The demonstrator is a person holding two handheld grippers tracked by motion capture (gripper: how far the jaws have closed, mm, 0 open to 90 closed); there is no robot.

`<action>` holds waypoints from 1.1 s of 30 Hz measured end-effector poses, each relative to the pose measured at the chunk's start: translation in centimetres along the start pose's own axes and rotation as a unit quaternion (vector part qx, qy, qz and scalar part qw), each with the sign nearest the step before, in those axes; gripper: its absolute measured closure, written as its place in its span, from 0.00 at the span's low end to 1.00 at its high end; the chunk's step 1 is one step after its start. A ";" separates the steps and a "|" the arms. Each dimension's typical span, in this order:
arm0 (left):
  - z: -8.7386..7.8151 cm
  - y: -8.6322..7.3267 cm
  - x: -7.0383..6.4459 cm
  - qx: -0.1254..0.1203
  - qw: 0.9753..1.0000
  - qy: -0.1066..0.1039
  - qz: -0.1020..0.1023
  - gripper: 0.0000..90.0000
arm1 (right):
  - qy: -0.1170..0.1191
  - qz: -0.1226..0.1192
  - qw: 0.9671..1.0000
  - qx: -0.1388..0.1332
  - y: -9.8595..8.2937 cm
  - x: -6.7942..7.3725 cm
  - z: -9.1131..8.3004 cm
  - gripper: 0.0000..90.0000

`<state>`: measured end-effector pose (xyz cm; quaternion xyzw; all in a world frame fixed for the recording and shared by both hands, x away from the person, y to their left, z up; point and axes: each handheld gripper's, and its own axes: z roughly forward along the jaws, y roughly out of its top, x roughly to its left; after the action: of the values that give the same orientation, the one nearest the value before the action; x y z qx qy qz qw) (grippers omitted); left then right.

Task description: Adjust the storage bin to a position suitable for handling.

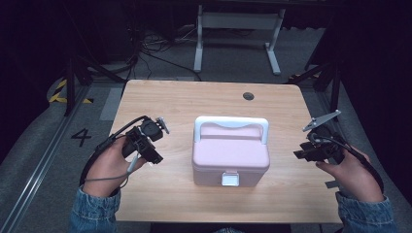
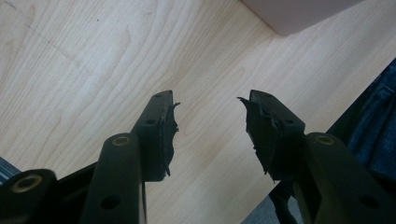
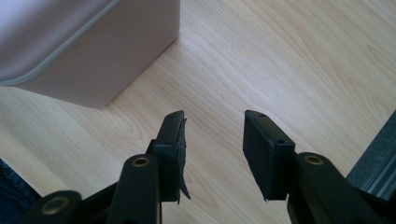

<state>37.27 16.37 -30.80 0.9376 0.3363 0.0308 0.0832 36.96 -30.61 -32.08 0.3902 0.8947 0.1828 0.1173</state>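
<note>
Pink lidded box [image 1: 231, 158], white handle, apparently latched, mid-surface [image 1: 194, 97]; left hand-held gripper [image 1: 154, 158] and right hand-held gripper [image 1: 300, 154] flank it, jaws wide, empty.

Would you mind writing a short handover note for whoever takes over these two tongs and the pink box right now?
Left tongs: open, holding nothing, over bare table to the left of the pink box.
Right tongs: open, holding nothing, over the table to the right of the box.
Box: upright in the middle of the table, lid shut, white handle folded back on the lid, white front latch facing the person and apparently fastened.
Done: nothing visible; the box is untouched.
Left: probably bring the tongs in to the box, then release the latch or take the handle.
</note>
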 end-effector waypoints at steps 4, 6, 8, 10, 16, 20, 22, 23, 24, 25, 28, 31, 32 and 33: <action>0.2 0.1 0.3 0.003 1.000 0.006 0.003 0.55 | 0.003 0.001 1.000 0.005 -0.3 -0.3 0.4 0.62; 0.2 0.2 0.5 0.004 1.000 0.002 0.002 0.53 | 0.004 0.003 1.000 0.005 -0.4 -0.3 0.5 0.59; 0.3 0.3 0.7 -0.001 1.000 -0.002 0.001 0.52 | 0.004 0.005 1.000 0.001 -0.7 -0.3 0.5 0.58; 0.2 0.4 0.9 0.002 1.000 -0.006 0.002 0.52 | 0.004 0.003 1.000 -0.001 -0.8 -0.4 0.5 0.57; 0.1 0.7 1.2 -0.010 1.000 -0.009 -0.006 0.53 | 0.005 0.012 1.000 -0.004 -1.3 -0.5 0.3 0.55; -0.1 1.1 1.0 -0.019 1.000 -0.008 -0.005 0.50 | 0.010 0.015 1.000 -0.015 -1.5 -0.5 0.2 0.55; -0.2 1.4 0.8 -0.027 1.000 -0.011 0.001 0.50 | 0.015 0.014 1.000 -0.019 -1.5 -0.5 0.3 0.54; -0.2 1.6 0.7 -0.036 0.999 -0.011 0.005 0.50 | 0.015 0.012 1.000 -0.019 -1.4 -0.5 0.3 0.53; -0.4 1.8 0.6 -0.037 0.999 -0.010 0.008 0.50 | 0.015 0.011 1.000 -0.018 -1.4 -0.4 0.4 0.53; -0.4 1.9 0.6 -0.041 0.999 -0.009 0.010 0.50 | 0.015 0.011 1.000 -0.018 -1.4 -0.4 0.4 0.53; -0.6 2.4 0.4 -0.049 0.999 -0.006 0.013 0.47 | 0.015 0.011 1.000 -0.018 -1.4 -0.4 0.5 0.52; -0.7 3.5 0.4 -0.062 0.998 -0.022 0.020 0.47 | 0.017 0.011 1.000 -0.020 -1.4 -0.3 0.4 0.52; -0.7 3.8 0.4 -0.064 0.997 -0.024 0.020 0.47 | 0.018 0.011 1.000 -0.020 -1.5 -0.2 0.4 0.52; -0.7 4.0 0.3 -0.067 0.997 -0.025 0.021 0.47 | 0.017 0.010 1.000 -0.019 -1.5 -0.2 0.4 0.52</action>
<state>39.94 13.66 -29.41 0.9373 0.3113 0.0311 0.1535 36.28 -31.63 -33.09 0.3935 0.8891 0.2075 0.1077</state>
